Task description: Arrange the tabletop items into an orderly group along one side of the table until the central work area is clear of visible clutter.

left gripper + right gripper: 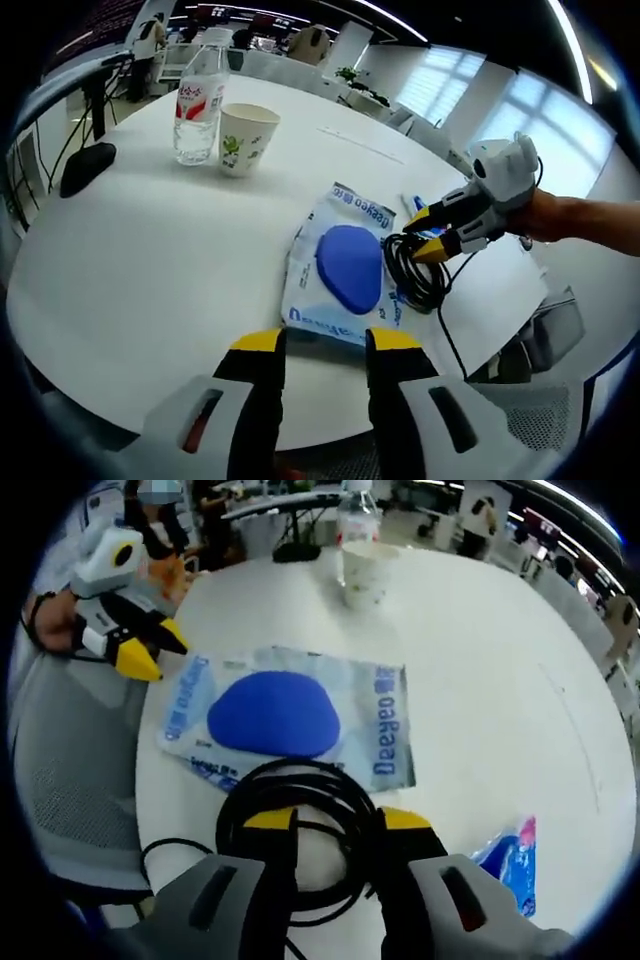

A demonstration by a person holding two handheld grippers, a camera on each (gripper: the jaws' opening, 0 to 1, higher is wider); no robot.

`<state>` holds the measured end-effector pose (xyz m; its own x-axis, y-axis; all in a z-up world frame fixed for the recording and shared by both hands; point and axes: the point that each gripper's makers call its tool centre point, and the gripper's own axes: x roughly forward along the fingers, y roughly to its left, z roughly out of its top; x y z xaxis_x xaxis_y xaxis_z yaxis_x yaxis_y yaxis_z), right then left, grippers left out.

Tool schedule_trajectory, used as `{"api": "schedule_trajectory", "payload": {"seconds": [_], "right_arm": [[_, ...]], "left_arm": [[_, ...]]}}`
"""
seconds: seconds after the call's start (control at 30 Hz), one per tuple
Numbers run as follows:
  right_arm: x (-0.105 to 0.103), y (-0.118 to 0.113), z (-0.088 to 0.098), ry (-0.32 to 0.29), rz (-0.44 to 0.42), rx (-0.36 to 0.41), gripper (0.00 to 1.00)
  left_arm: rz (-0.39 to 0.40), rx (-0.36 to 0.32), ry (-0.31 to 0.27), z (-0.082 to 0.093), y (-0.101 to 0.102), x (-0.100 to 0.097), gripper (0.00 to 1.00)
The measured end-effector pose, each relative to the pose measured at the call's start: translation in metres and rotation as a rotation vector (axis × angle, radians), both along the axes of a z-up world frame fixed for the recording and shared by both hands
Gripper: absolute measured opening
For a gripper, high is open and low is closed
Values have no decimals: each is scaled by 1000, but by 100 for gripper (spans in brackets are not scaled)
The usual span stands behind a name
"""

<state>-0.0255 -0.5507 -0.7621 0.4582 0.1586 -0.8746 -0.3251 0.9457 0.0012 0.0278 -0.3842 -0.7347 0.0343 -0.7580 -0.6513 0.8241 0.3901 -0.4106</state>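
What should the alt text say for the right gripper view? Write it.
The right tool straddles a coiled black cable on a round white table, just in front of a wet-wipes pack with a blue lid. The left tool reaches in beside the pack; a paper cup and water bottle stand at the far edge.

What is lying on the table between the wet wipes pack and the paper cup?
Nothing: in the left gripper view, only bare white table lies between the wet wipes pack and the paper cup. The right gripper view agrees.
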Motion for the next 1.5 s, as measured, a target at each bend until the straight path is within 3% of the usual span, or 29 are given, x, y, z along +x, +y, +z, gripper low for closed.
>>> {"api": "schedule_trajectory", "payload": {"seconds": [0.07, 0.23, 0.4, 0.57, 0.73, 1.1, 1.33, 1.5], "right_arm": [[1, -2, -3, 7, -12, -10, 25], [-1, -10, 1, 11, -30, -53, 8], [-14, -12, 3, 17, -43, -77, 4], [-31, -13, 9, 19, -67, -84, 3], [-53, -15, 11, 12, -145, -70, 3], [-89, -21, 3, 29, -284, -48, 3], [-94, -21, 5, 31, -300, -31, 4], [-83, -19, 22, -13, -279, -8, 9]], "left_arm": [[-1, 4, 3, -2, 0, 0, 30], [0, 7, 11, -3, 1, -2, 28], [-1, 20, 25, -9, 1, -4, 28], [-8, 32, 33, -12, 0, -5, 27], [-14, 33, 50, -15, -2, -8, 27], [-61, 47, 59, -19, -8, -18, 26], [-74, 57, 72, -23, -11, -22, 26], [-81, 60, 77, -24, -14, -23, 26]]}}
